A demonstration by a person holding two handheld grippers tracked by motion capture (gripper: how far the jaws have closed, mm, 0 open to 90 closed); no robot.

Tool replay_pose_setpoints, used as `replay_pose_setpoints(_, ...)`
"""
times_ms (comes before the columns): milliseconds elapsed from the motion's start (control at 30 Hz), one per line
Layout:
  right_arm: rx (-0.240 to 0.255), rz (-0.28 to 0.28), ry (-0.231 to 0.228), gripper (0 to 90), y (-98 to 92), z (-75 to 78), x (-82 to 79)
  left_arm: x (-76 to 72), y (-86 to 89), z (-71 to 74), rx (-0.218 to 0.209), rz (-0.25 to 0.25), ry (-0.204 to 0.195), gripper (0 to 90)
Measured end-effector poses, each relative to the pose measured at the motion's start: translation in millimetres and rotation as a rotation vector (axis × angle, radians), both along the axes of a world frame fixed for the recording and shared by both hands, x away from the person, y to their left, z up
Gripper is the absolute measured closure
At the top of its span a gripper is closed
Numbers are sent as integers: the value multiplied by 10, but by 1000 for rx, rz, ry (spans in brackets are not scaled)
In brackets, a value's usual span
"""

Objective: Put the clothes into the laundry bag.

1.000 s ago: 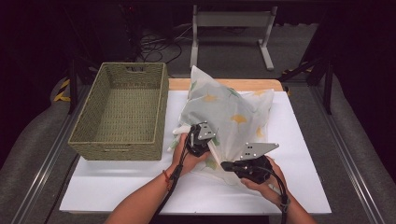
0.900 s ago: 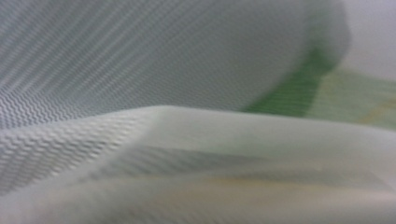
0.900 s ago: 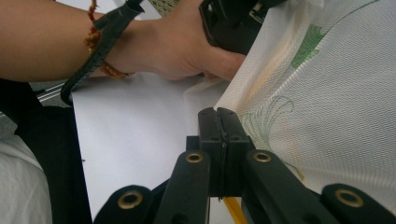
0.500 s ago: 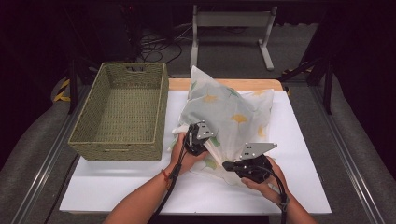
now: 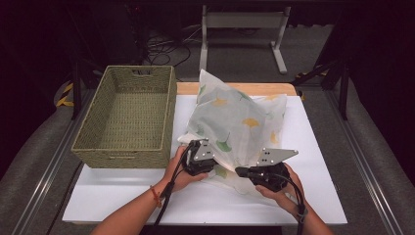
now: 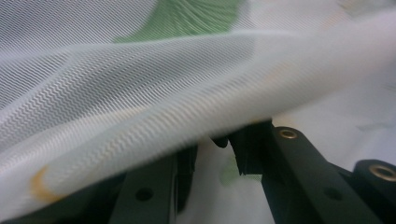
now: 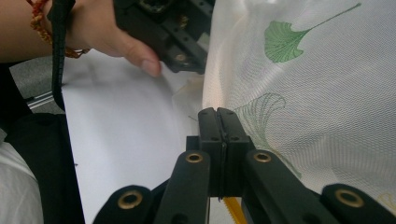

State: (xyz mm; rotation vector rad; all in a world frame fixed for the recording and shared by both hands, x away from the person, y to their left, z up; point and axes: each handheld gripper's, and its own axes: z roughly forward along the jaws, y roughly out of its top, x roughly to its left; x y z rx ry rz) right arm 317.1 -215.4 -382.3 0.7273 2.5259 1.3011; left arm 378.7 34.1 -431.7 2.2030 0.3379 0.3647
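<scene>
A pillowcase (image 5: 235,125), white with printed ginkgo leaves, lies on the white tabletop (image 5: 122,196) beside a woven basket (image 5: 128,115). The left tool (image 5: 203,159), at its near-left edge, has just been opening; cloth drapes over its parted jaws. The right tool (image 7: 217,120) is closed at the near hem.

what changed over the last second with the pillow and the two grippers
The left gripper slid a little left along the near edge of the pillow, and its jaws have just been opening; in its own view they stand apart with the fabric lying over them, not pinched. The right gripper kept its place with jaws shut at the pillowcase's near edge. The pillow and the wicker basket stayed put.
</scene>
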Motion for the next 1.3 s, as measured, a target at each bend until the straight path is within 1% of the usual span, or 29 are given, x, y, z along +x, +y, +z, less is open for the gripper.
replay_pose_setpoints(33,9,0,0,900,-7,15,-2,-56,46,7,13,-12,1,734)
replay_pose_setpoints(133,15,0,-2,900,-14,28,-9,-129,121,31,28,-30,5,739)
replay_pose_setpoints(233,17,0,-8,900,-14,45,-23,-166,159,40,35,-29,5,746)
replay_pose_setpoints(267,19,1,-12,900,-17,52,-27,-208,212,40,48,-24,7,749)
replay_pose_setpoints(367,24,0,-13,900,-25,61,-30,-228,254,33,58,-18,11,762)
replay_pose_setpoints(400,26,1,-11,900,-26,62,-30,-240,298,16,68,4,21,762)
replay_pose_setpoints(433,29,1,-10,900,-26,65,-32,-240,298,16,68,4,21,759)
replay_pose_setpoints(467,29,1,-10,900,-26,65,-32,-232,312,3,69,15,24,759)
replay_pose_setpoints(500,35,2,-9,900,-26,69,-35,-215,325,-27,67,59,34,744)
replay_pose_setpoints(533,38,3,-13,900,-25,83,-42,-202,327,-42,66,90,36,688)
replay_pose_setpoints(600,40,4,-17,900,-26,100,-54,-171,331,-66,52,143,58,569)
replay_pose_setpoints(667,42,4,-20,900,-34,115,-65,-134,320,-87,27,186,87,485)
replay_pose_setpoints(733,46,5,-21,900,-47,124,-65,-95,291,-92,14,211,92,417)
replay_pose_setpoints(767,48,5,-21,900,-50,125,-63,-66,269,-91,12,220,96,398)
replay_pose_setpoints(800,47,6,-20,900,-49,124,-63,-33,241,-93,6,223,108,384)
replay_pose_setpoints(867,44,8,-21,900,-37,121,-67,48,169,-102,2,246,128,373)
replay_pose_setpoints(933,41,10,-21,900,-22,119,-73,126,89,-126,8,255,139,382)
replay_pose_setpoints(967,41,12,-20,900,-15,118,-75,168,36,-145,9,261,134,421)
replay_pose_setpoints(1000,38,13,-19,900,-6,113,-76,198,8,-158,0,256,147,476)
replay_pose_setpoints(1033,35,14,-20,900,-3,107,-73,242,-30,-178,-18,246,163,536)
replay_pose_setpoints(1100,31,15,-13,900,8,91,-69,319,-118,-216,-31,232,177,684)
replay_pose_setpoints(1133,29,17,-12,900,13,81,-65,361,-163,-229,-40,198,199,775)
replay_pose_setpoints(1167,26,16,-9,900,20,72,-63,393,-211,-238,-43,178,208,850)
replay_pose_setpoints(1200,20,17,-7,900,26,61,-61,411,-263,-238,-47,170,200,872)
replay_pose_setpoints(1233,14,18,-6,900,32,50,-58,426,-328,-235,-67,165,206,875)
replay_pose_setpoints(1267,14,18,-6,900,32,50,-58,426,-328,-235,-67,165,206,877)
replay_pose_setpoints(1300,8,17,-5,900,36,37,-53,446,-386,-226,-83,148,213,877)
